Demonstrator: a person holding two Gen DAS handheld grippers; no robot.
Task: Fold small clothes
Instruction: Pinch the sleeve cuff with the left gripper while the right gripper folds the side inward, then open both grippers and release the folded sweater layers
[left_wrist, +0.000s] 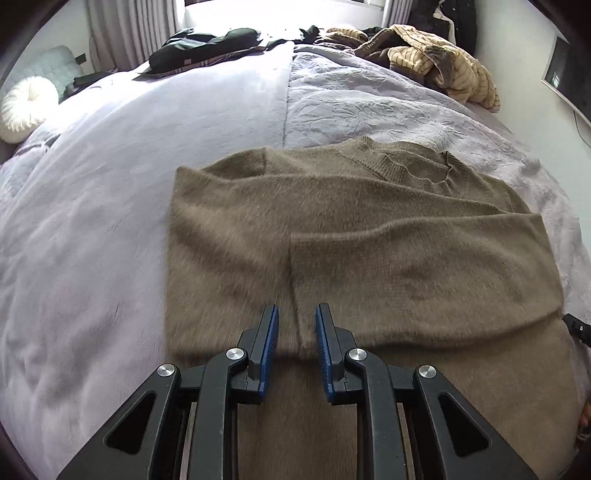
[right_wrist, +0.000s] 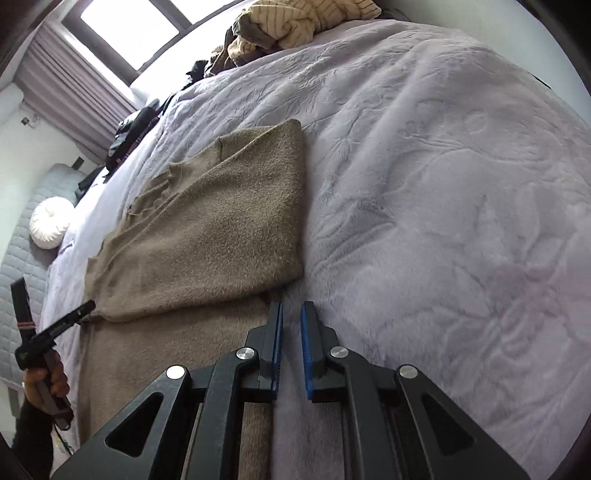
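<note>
A lilac bedspread (left_wrist: 92, 221) covers the bed, its embossed half (right_wrist: 443, 184) on the right side. On it lies the brown sweater (left_wrist: 351, 229), both sleeves folded across its body, collar (left_wrist: 417, 170) toward the window. At the far edge sit a striped tan heap (left_wrist: 443, 59) and dark clothes (left_wrist: 199, 44); a round white cushion (left_wrist: 26, 107) lies off to the left. The left gripper (left_wrist: 295, 314) hovers over the sweater's lower part, its jaws parted with nothing between them (a sleeve cuff lies below the gap). The right gripper (right_wrist: 291, 310) sits at the sweater's right edge, jaws narrowly apart, empty.
</note>
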